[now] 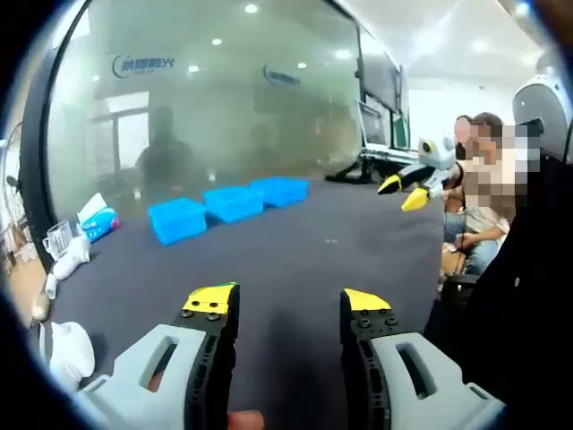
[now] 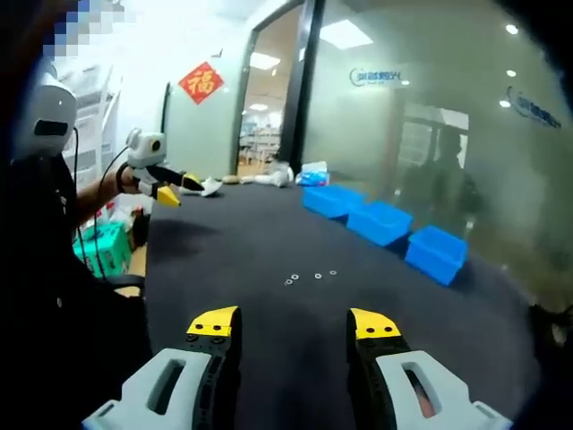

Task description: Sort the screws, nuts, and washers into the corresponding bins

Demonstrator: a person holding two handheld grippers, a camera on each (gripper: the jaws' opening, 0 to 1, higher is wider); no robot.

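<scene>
Both grippers hung above the dark worktop (image 2: 269,313) with nothing between their fingers, so the sorting looked as if it had not yet begun.

In the left gripper view, the left gripper (image 1: 288,309) rose from the bottom of the frame with its yellow-tipped fingers released and well apart. Three blue bins (image 1: 231,203) stood in a row at centre left, before a frosted glass wall (image 1: 206,107). At the lower left edge lay some white items and a clear cup (image 1: 57,240). The other gripper showed small at the upper right, near a seated person.

In the right gripper view, the right gripper (image 2: 294,322) likewise held its fingers spread and empty. Just above them, near the frame's centre, a small scatter of loose hardware (image 2: 309,277) lay on the worktop; the pieces were too small to tell screws from nuts or washers, though a few looked ring-shaped. The bins ran along the right side of that view, well apart from the scatter.

Judging from this, the step in hand was the approach to the first piece. The next move would call for lowering the right gripper onto a single small part, closing narrowly on it without scattering its neighbours, then carrying it to the matching bin.
</scene>
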